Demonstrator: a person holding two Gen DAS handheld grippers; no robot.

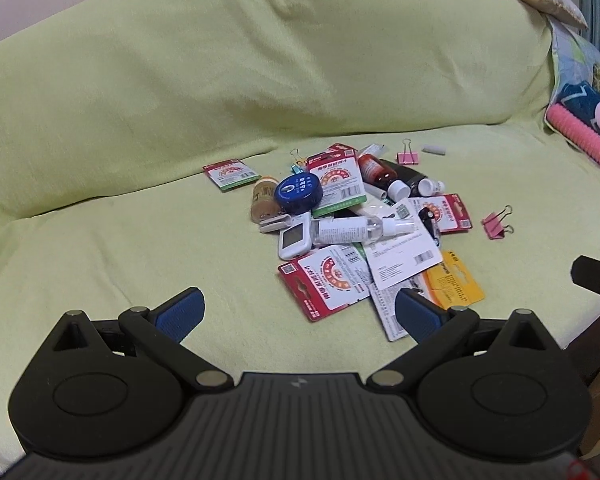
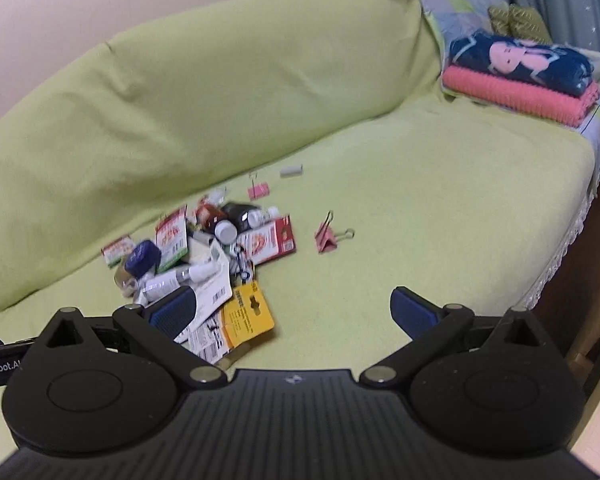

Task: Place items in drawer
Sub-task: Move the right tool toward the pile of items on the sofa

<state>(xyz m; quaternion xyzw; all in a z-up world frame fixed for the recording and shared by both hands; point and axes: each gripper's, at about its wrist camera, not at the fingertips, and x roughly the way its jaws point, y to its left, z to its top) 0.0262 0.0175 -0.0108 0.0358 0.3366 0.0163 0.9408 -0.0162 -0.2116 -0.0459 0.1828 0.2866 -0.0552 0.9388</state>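
**Here, both grippers poised short of a heap of small items on a covered sofa**

Here you hold the left gripper [image 1: 300, 312] and the right gripper [image 2: 294, 314] with fingers spread wide and nothing between them, both aimed at the seat of a sofa draped in a green cover [image 1: 140, 240]. The spread probably suits what lies ahead: the pile [image 1: 360, 232] mixes flat cards with round bottles, and wide jaws can admit either.

In the left wrist view the pile sits at twelve to one o'clock from the fingertips. Its near edge, a red-backed card [image 1: 324, 284], lies between the two pads, while the right pad overlaps white printed cards [image 1: 400, 256]. A blue tape roll [image 1: 298, 194], a clear spray bottle [image 1: 364, 227] and a small white device [image 1: 294, 238] lie farther along. One pink binder clip [image 1: 498, 224] rests apart at two o'clock, another [image 1: 408, 157] beyond the heap.

In the right wrist view, which is blurred, the same pile falls at ten to eleven o'clock, its yellow card [image 2: 248, 316] just beside the left pad; the lone clip [image 2: 328, 238] lies at twelve o'clock, well ahead.

No drawer shows in either view, so the items seen here lie outside it. Whether others already rest in it cannot be told. Folded textiles [image 2: 520, 76] occupy the sofa's far end.
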